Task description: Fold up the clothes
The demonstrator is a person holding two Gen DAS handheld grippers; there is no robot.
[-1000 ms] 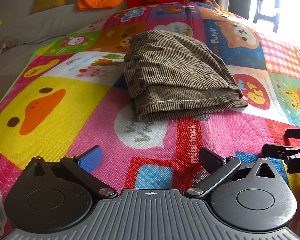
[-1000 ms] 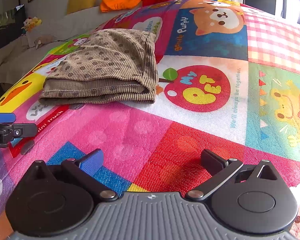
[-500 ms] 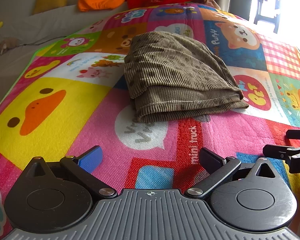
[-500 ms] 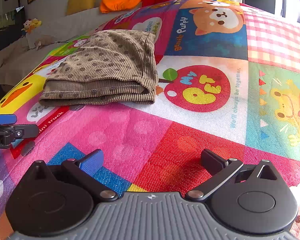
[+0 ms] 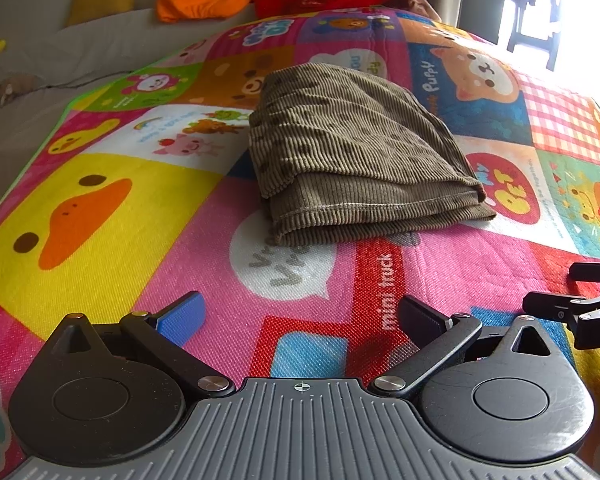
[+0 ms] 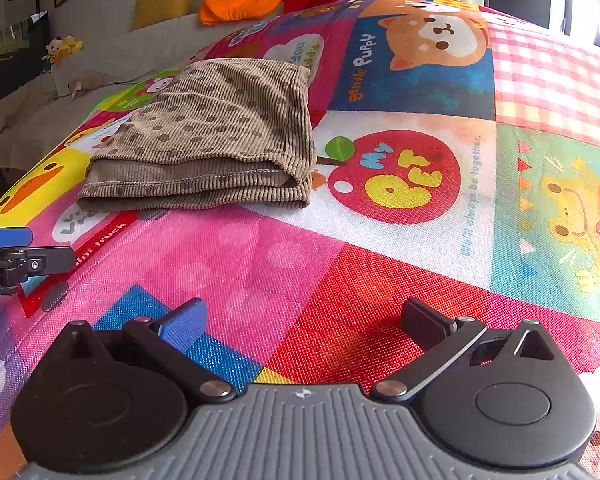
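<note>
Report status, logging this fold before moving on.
Left tool open, empty. Right tool open, empty. Brown corduroy garment folded on play mat, untouched. Nothing between.

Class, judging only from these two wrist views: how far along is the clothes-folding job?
Done: the brown corduroy garment lies folded in layers on the cartoon play mat. In hand: nothing; the left gripper and right gripper are both open and empty, short of it. Left: no unfolded clothes are clearly visible.
</note>
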